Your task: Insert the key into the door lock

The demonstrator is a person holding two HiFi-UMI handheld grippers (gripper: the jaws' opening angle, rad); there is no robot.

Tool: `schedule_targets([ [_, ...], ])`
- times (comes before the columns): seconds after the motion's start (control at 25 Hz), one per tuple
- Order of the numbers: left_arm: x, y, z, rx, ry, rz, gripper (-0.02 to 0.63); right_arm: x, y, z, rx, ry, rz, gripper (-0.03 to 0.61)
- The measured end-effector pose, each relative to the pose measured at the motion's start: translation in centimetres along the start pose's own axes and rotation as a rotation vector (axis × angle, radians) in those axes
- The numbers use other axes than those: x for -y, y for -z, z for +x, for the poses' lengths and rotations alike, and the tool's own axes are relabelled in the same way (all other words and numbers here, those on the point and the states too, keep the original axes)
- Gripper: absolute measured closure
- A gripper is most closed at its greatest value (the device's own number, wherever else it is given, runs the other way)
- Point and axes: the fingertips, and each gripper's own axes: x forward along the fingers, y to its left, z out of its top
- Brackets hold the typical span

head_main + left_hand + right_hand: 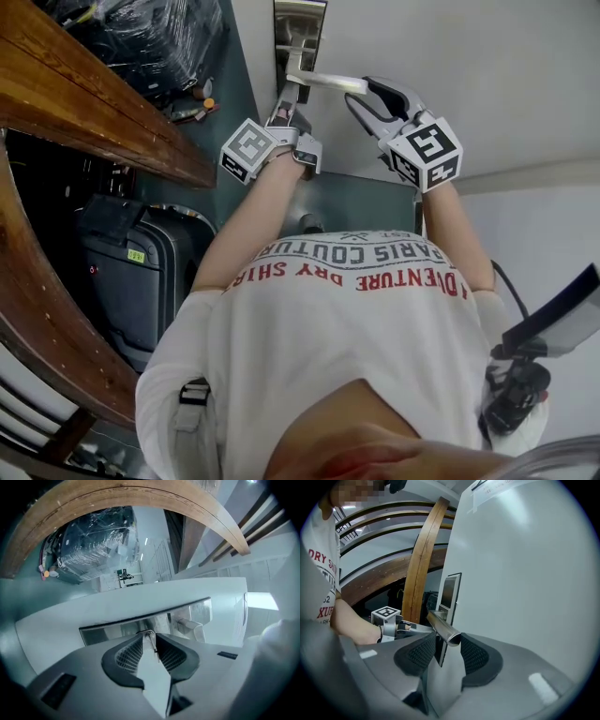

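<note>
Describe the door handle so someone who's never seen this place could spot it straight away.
Find the white door, then the tall metal plate near its edge. The handle is the silver lever jutting from that plate, its free end between the right gripper's jaws. Unlike the flat plate, it is a bar sticking out.

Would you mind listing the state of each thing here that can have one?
key: held in the left gripper, tip at the lock plate; whether it is in, I cannot tell
left gripper: shut on the key
right gripper: shut on the door handle
door handle: gripped at its free end
suitcase: standing, closed
</note>
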Motion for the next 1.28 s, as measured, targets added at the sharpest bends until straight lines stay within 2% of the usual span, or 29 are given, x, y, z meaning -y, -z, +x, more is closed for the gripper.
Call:
schedule_targets([
  [0.12, 0.6, 0.3, -1.8, -0.076, 0.006, 0.148, 0.518, 0.5, 0.0, -1.0, 0.0, 0.049, 0.032, 0.431],
  [0.2, 1.6, 0.3, -3.5, -0.134, 0.016, 0.278, 0.518, 0.3, -0.4, -1.9, 0.014, 0.068, 0.041, 0.431],
  [0.24, 2.3, 0.3, -4.6, -0.167, 0.012, 0.371, 0.518, -0.2, -0.6, -2.5, 0.019, 0.065, 0.041, 0.431],
  [0.32, 4.3, 0.3, -7.0, -0.228, -0.013, 0.632, 0.521, -2.0, -0.8, -3.9, 0.029, 0.047, 0.048, 0.431],
  [0.36, 5.7, 0.5, -8.2, -0.261, -0.018, 0.771, 0.539, -3.1, -1.0, -4.7, 0.038, 0.036, 0.059, 0.45],
  [0.4, 7.2, 0.9, -9.5, -0.3, -0.011, 0.893, 0.576, -4.4, -1.3, -5.4, 0.051, 0.024, 0.072, 0.507],
  [0.44, 8.7, 1.5, -10.8, -0.344, 0.007, 0.988, 0.607, -5.9, -1.6, -6.0, 0.063, 0.01, 0.08, 0.561],
  [0.52, 11.1, 3.3, -13.9, -0.441, 0.065, 1.101, 0.612, -9.5, -2.1, -7.1, 0.069, -0.026, 0.067, 0.577],
  [0.6, 12.0, 5.3, -17.6, -0.523, 0.101, 1.17, 0.612, -13.5, -1.9, -8.3, 0.055, -0.066, 0.047, 0.577],
  [0.72, 11.7, 7.8, -22.2, -0.617, 0.095, 1.244, 0.612, -18.8, -1.1, -10.2, 0.042, -0.122, 0.086, 0.577],
  [0.84, 12.5, 9.7, -25.8, -0.675, 0.109, 1.214, 0.612, -23.6, 0.3, -12.3, -0.005, -0.167, 0.097, 0.577],
  [0.96, 14.9, 11.5, -28.7, -0.692, 0.144, 1.195, 0.612, -27.3, 0.4, -15.2, -0.029, -0.189, 0.077, 0.577],
  [1.12, 17.2, 14.2, -33.3, -0.716, 0.14, 1.242, 0.612, -32.0, -0.2, -19.2, -0.02, -0.224, 0.084, 0.577],
  [1.28, 18.7, 19.1, -40.1, -0.729, 0.139, 1.213, 0.612, -37.6, 1.1, -25.9, -0.004, -0.251, 0.098, 0.577],
])
